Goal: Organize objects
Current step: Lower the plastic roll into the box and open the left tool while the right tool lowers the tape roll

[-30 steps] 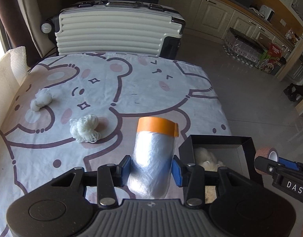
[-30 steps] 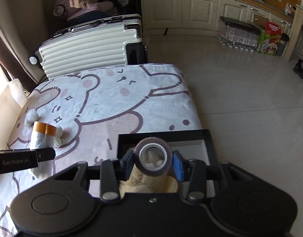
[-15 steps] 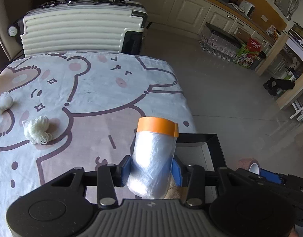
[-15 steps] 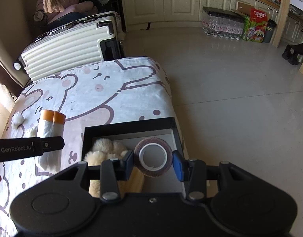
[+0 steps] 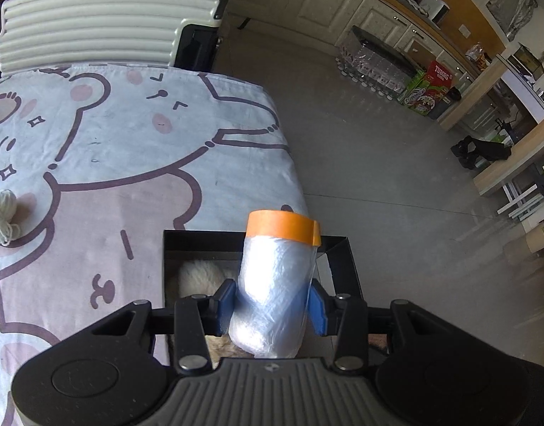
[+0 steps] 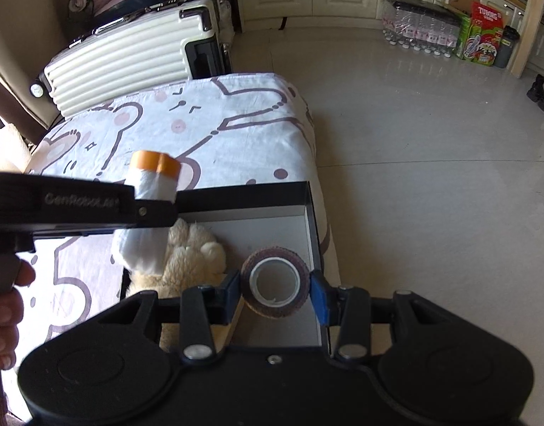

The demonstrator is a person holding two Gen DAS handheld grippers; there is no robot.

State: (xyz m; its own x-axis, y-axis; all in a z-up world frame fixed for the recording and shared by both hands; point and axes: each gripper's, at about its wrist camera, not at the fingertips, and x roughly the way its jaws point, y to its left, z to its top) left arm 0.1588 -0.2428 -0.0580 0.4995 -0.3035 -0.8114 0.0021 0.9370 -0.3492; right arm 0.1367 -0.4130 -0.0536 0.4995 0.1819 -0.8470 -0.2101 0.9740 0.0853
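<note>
My left gripper is shut on a roll of clear plastic film with an orange end and holds it above the black box at the table's right edge. The roll also shows in the right wrist view. My right gripper is shut on a brown tape roll and holds it over the box's white floor. A cream plush toy lies in the left half of the box.
The table has a white bear-print cloth. A white yarn bundle lies at its left. A white suitcase stands behind the table. Tiled floor drops off to the right.
Both grippers have moved right with their rolls. The left one now hangs over the box, and the right one has come lower into it.
</note>
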